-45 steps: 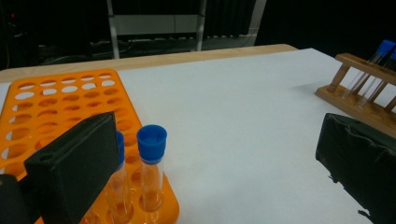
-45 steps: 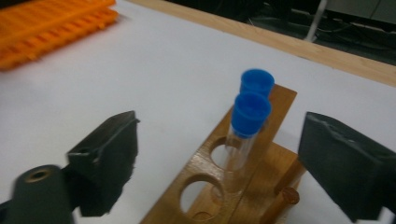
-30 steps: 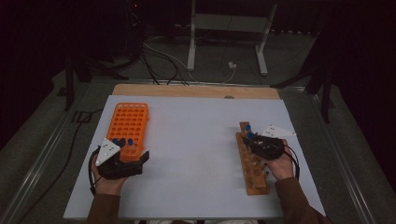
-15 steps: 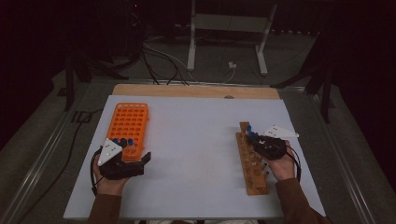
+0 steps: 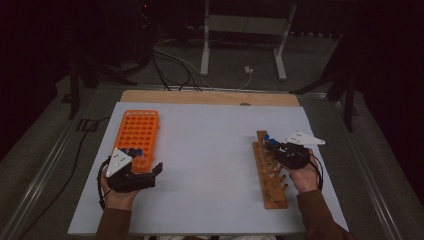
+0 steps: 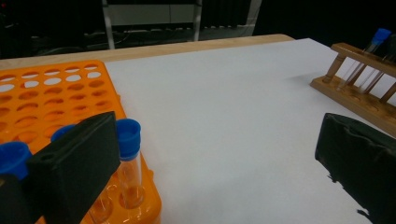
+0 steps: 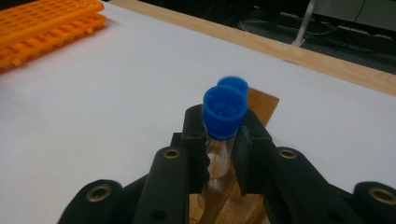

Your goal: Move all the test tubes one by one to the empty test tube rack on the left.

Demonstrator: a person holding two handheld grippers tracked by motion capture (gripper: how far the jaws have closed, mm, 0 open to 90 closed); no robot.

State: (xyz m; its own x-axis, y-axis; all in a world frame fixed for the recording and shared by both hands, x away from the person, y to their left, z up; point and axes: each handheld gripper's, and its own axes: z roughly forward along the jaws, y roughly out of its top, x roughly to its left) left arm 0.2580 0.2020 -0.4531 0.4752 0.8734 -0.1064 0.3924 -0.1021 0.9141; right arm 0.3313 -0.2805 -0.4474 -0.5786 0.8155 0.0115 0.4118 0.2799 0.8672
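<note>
An orange tube rack [image 5: 142, 122] lies at the left with a few blue-capped tubes [image 5: 134, 151] in its near rows. My left gripper [image 5: 142, 162] rests at the rack's near end, open. In the left gripper view its jaws [image 6: 217, 168] stand wide apart, one beside a capped tube [image 6: 127, 140] and nothing between them. A wooden tube rack [image 5: 272, 190] lies at the right. My right gripper [image 5: 274, 146] is at its far end, shut on an upright blue-capped tube [image 7: 225, 107] just below the cap. A second capped tube [image 7: 233, 83] stands right behind it.
A white sheet [image 5: 210, 160] covers the table between the two racks. A wooden strip [image 5: 210, 97] runs along the far edge. Beyond it are a metal stand [image 5: 240, 45] and cables on a dark floor.
</note>
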